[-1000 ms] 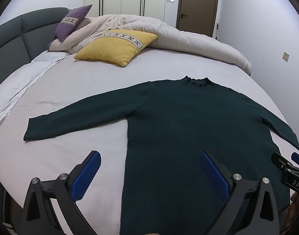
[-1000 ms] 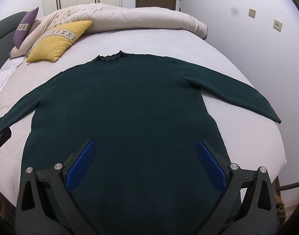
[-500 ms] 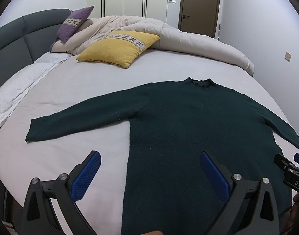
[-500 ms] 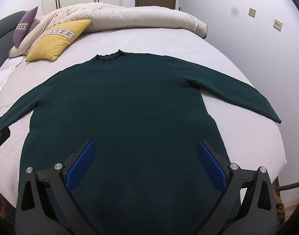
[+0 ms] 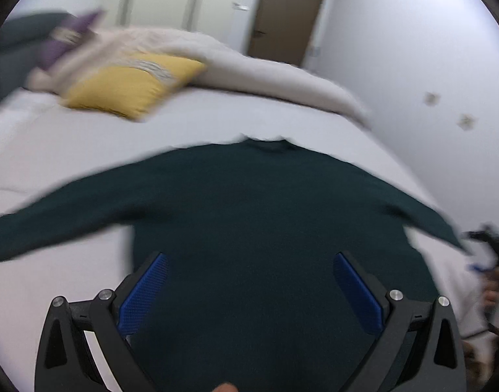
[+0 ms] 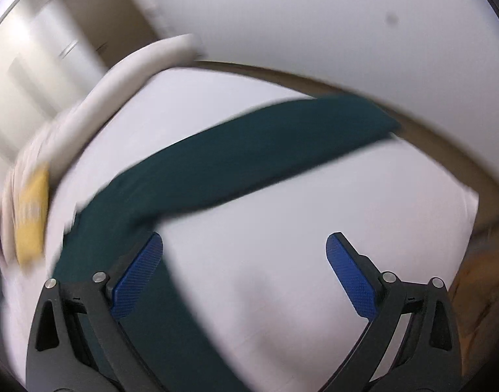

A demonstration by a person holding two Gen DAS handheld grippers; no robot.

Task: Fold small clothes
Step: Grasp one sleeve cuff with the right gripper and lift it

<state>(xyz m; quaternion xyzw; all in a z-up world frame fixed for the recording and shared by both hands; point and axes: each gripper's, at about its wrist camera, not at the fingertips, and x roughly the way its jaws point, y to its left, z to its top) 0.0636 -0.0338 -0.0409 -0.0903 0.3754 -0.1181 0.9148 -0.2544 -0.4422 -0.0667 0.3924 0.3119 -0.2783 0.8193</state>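
Presently: dark green sweater [image 5: 265,215] flat on bed [image 5: 86,137], sleeve [image 6: 249,150] toward 2 o'clock; left gripper [image 5: 249,290] and right gripper [image 6: 244,271] jaws wide, empty.

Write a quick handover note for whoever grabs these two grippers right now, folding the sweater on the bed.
Left hand-held gripper: open, empty, over the sweater's body.
Right hand-held gripper: open, empty, aimed at the bed's right side, near the right sleeve.
Sweater lies flat on the bed, both sleeves spread out.
Done: nothing folded.
Left: probably fold in the sleeves, then the body.
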